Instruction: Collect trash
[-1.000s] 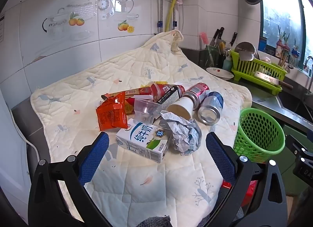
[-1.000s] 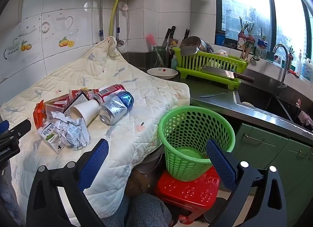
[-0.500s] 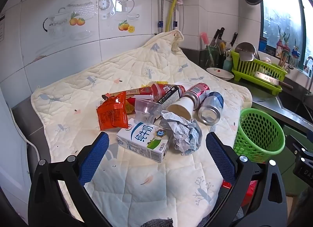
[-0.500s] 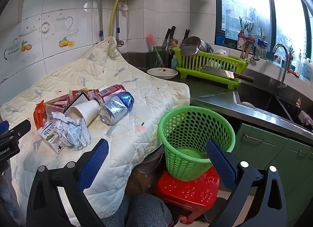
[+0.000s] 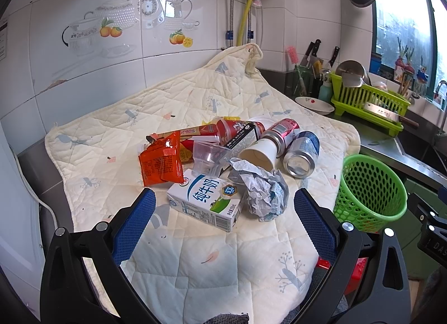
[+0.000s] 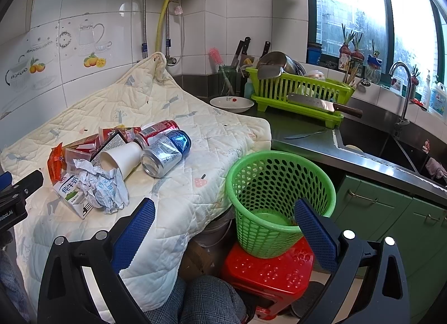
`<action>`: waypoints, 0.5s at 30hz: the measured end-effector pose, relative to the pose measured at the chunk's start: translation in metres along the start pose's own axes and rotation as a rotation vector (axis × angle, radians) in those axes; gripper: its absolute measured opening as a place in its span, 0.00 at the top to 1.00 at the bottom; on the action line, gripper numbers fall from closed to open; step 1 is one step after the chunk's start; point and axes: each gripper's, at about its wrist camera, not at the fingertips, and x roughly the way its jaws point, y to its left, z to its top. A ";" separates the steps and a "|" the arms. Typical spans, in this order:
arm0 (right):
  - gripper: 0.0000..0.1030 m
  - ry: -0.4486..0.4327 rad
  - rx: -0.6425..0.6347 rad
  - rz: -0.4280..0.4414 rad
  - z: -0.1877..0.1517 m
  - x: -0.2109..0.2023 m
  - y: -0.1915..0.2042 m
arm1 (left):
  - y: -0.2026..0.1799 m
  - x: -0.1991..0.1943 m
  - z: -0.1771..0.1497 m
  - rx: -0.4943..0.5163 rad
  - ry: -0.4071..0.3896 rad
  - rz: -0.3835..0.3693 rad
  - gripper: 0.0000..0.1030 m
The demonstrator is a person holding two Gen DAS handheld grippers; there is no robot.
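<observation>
A pile of trash lies on a quilted cream cloth: a milk carton, crumpled paper, an orange snack packet, a clear plastic cup, a paper cup, a blue can and a red can. My left gripper is open just short of the carton, holding nothing. A green mesh basket stands on a red stool to the right of the cloth. My right gripper is open and empty in front of the basket.
A green dish rack with a cleaver stands on the steel counter, with a white bowl beside it. A sink and tap are at the right. Green cabinets lie below. A tiled wall is behind the cloth.
</observation>
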 end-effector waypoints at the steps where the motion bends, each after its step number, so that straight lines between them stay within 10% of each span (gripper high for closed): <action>1: 0.06 0.000 0.001 -0.001 0.001 -0.001 0.000 | -0.001 0.000 0.000 0.001 0.000 0.001 0.05; 15: 0.06 0.001 0.001 0.000 0.000 -0.001 0.000 | -0.002 -0.001 0.002 0.000 0.000 0.001 0.05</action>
